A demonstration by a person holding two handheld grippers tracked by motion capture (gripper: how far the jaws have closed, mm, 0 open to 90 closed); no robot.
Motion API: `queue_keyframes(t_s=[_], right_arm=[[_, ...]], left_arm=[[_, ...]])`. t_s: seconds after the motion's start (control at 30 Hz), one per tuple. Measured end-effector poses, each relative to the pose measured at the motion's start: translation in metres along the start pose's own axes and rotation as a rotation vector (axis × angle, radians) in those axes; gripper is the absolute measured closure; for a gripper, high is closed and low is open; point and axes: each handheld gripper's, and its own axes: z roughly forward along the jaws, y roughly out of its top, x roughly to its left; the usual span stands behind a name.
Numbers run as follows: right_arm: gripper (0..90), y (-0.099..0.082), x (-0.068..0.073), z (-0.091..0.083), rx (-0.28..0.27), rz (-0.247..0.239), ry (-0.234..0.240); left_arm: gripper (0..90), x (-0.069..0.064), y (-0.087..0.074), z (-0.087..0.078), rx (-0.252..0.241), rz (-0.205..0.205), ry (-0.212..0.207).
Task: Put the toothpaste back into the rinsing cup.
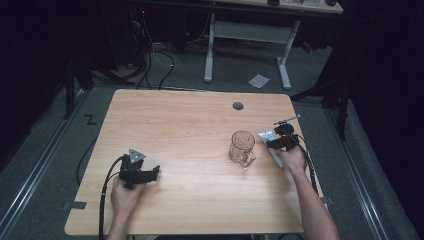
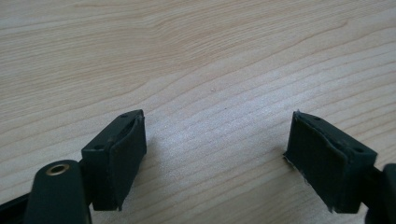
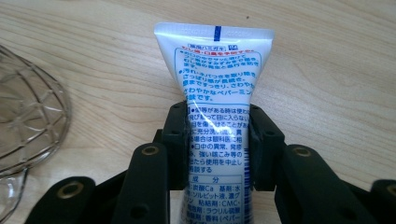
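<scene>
While the right gripper (image 3: 218, 140) pinched the toothpaste tube (image 3: 215, 93) at mid-length, its jaws pressed against both sides, the tube lay near the bench's (image 1: 190, 130) right edge, just beside the glass mug (image 1: 242, 148). Excess squeeze could probably deform the soft tube or let it slip. The left gripper (image 2: 215, 158) rested with jaws spread and empty. Count: one tube, one mug, two grippers.
</scene>
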Motion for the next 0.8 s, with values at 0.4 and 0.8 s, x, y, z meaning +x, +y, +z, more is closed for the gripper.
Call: queue_keyframes(t_s=[0.4,0.8], right_arm=[[65.9,-0.006,0.008,-0.027,-0.074,-0.052,0.056],[65.8,-0.016,0.012,-0.055,-0.172,-0.060,0.108]], left_arm=[[20.2,0.000,0.000,0.000,0.000,0.000,0.000],[20.3,0.000,0.000,0.000,0.000,0.000,0.000]])
